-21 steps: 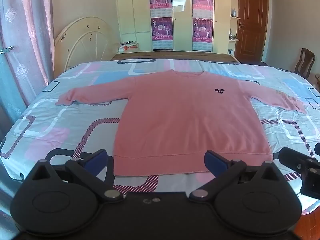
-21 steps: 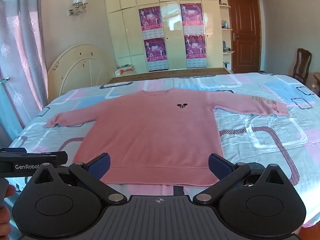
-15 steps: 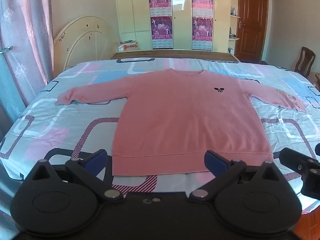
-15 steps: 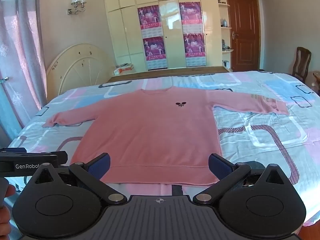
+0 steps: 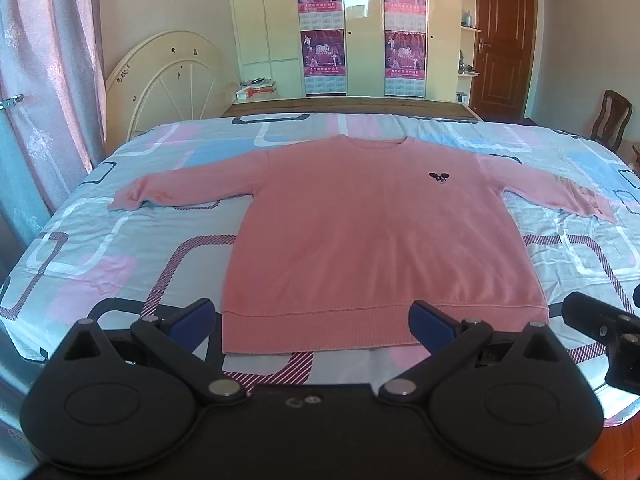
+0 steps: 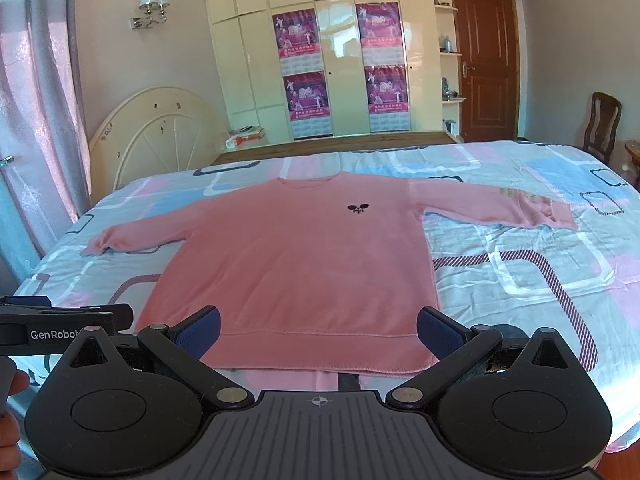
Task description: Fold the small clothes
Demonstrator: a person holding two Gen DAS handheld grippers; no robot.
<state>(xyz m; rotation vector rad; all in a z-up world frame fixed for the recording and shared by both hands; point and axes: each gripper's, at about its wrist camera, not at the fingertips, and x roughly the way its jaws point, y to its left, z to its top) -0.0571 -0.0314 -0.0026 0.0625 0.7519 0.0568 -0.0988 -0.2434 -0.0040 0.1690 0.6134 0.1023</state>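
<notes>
A pink long-sleeved sweatshirt (image 5: 376, 232) lies flat on the bed, front up, sleeves spread out to both sides, hem toward me. It has a small black emblem (image 5: 439, 177) on the chest. It also shows in the right wrist view (image 6: 296, 268). My left gripper (image 5: 312, 322) is open and empty, hovering just in front of the hem. My right gripper (image 6: 318, 330) is open and empty, also in front of the hem. Neither touches the cloth.
The bed (image 5: 100, 248) has a patterned sheet of pink, blue and white. A cream headboard (image 5: 168, 80) leans at the back left. A wardrobe with posters (image 5: 360, 28), a brown door (image 5: 504, 40) and a chair (image 5: 610, 120) stand behind. Pink curtains (image 5: 44, 80) hang left.
Both grippers have shifted slightly, so the sweatshirt sits a little lower and further left in the views. The jaws stay open. The sweatshirt has not moved.
</notes>
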